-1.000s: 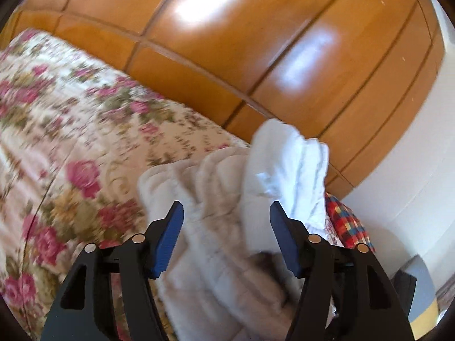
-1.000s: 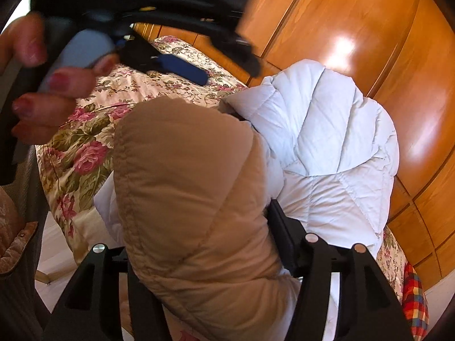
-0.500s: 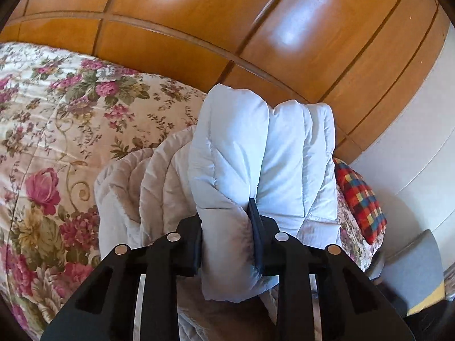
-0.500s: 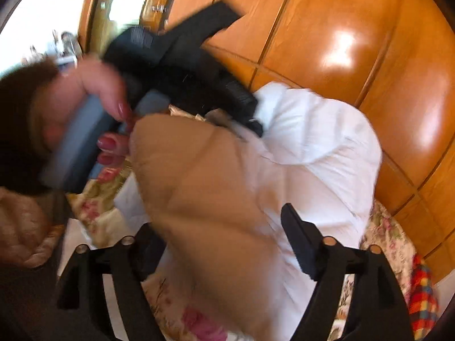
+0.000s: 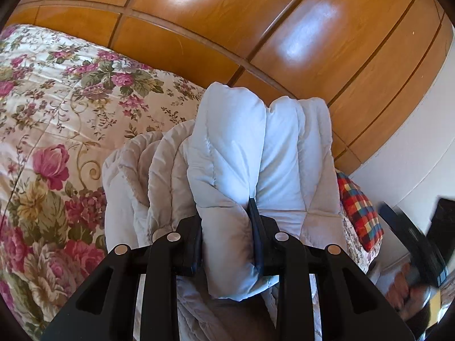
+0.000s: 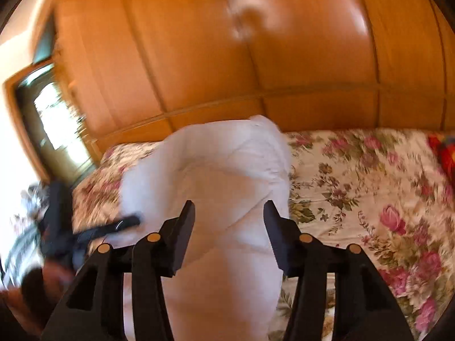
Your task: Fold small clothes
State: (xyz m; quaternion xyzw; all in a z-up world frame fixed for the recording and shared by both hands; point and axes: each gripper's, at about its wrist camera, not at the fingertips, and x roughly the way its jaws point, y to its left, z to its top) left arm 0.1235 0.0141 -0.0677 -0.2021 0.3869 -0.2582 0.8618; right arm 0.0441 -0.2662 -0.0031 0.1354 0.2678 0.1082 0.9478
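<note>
A white quilted puffy garment lies bunched on the flowered bedspread. My left gripper is shut on a thick fold of it, which bulges above and below the pads. In the blurred right wrist view the same garment stands up between the fingers of my right gripper. Its jaws are closing, and the fabric shows no pinch at the pads. The left gripper appears there as a dark blur at the garment's left edge.
A glossy wooden wardrobe runs along behind the bed. A plaid cushion lies at the bed's right end beside a white wall. A hand with the other gripper is blurred at the right. A window shows far left.
My left gripper went from open around the white garment to shut on a fold of it. My right gripper let go of the tan part, rolled and swung across.
</note>
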